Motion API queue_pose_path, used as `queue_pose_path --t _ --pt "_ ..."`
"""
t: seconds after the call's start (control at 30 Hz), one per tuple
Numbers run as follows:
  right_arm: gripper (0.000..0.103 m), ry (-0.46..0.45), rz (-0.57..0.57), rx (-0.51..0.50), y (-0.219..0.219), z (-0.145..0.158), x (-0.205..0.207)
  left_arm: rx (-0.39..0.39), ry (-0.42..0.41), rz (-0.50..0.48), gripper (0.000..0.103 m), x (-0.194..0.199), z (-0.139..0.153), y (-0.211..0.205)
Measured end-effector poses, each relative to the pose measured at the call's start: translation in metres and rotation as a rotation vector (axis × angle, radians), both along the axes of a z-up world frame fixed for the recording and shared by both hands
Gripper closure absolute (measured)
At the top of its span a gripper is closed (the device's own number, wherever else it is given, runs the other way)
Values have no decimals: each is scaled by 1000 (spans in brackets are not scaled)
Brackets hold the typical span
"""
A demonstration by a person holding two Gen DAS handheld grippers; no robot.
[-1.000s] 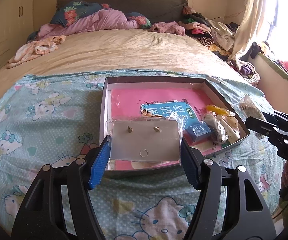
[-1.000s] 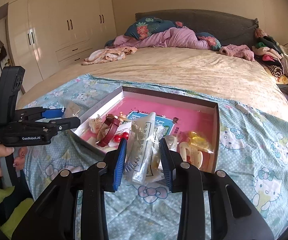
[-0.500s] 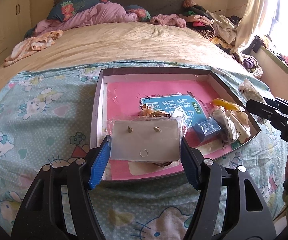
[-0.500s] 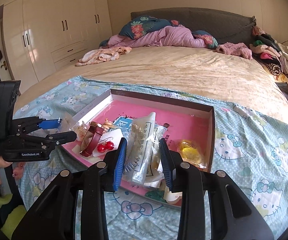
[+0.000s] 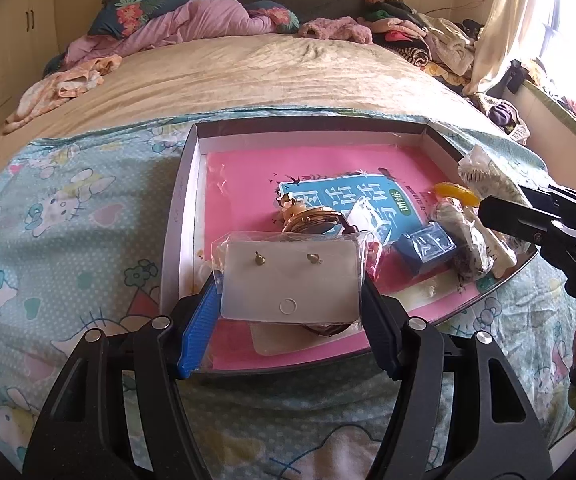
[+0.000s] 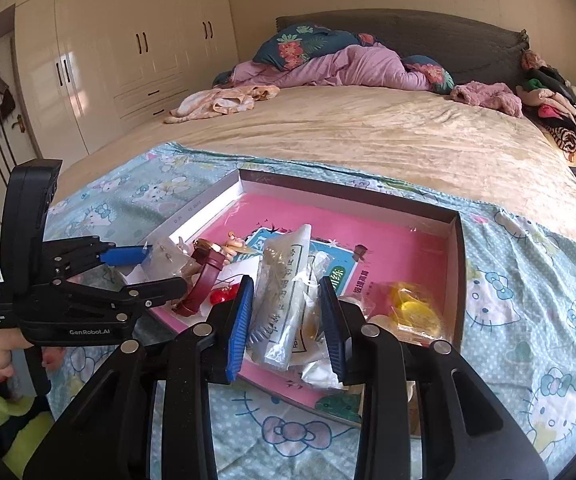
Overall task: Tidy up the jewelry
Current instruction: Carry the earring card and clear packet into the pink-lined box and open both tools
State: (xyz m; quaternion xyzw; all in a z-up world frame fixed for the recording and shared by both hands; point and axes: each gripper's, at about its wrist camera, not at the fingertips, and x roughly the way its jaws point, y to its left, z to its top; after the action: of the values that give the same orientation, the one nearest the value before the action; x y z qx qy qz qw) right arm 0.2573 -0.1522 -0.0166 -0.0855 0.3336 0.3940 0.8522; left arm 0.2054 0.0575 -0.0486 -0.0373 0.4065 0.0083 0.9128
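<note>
On a bed (image 5: 247,76) spread with a cartoon sheet (image 5: 67,216), the left hand-held gripper (image 5: 290,292) pinches a bagged earring card (image 5: 290,280) by its side edges over the 6 o'clock rim of a pink-lined box (image 5: 191,184). The right hand-held gripper (image 6: 288,316), pressed nearly together, clamps a clear packet (image 6: 283,292) above the same box. A red bracelet (image 6: 203,280) lies at 9 o'clock from that packet, a yellow piece (image 6: 412,312) at 3 o'clock.

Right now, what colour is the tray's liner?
Pink, with a blue printed label in the middle; the tray liner shows best in the left wrist view.
</note>
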Motion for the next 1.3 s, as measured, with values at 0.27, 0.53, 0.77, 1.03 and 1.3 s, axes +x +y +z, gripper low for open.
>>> queue_pose_path --t 0.27,0.53,0.77,1.03,1.3 --pt "71 10 31 -9 16 -5 -1 5 3 9 45 3 -4 3" --pt "71 46 47 -46 35 -22 6 2 5 9 45 2 -5 2" --pt "70 98 22 -46 34 -34 16 -3 5 11 45 3 -5 3" --pt "53 103 8 -3 26 -24 12 -5 6 11 45 4 -5 3" --pt "30 98 -46 43 2 -11 4 -4 8 14 45 3 -5 2"
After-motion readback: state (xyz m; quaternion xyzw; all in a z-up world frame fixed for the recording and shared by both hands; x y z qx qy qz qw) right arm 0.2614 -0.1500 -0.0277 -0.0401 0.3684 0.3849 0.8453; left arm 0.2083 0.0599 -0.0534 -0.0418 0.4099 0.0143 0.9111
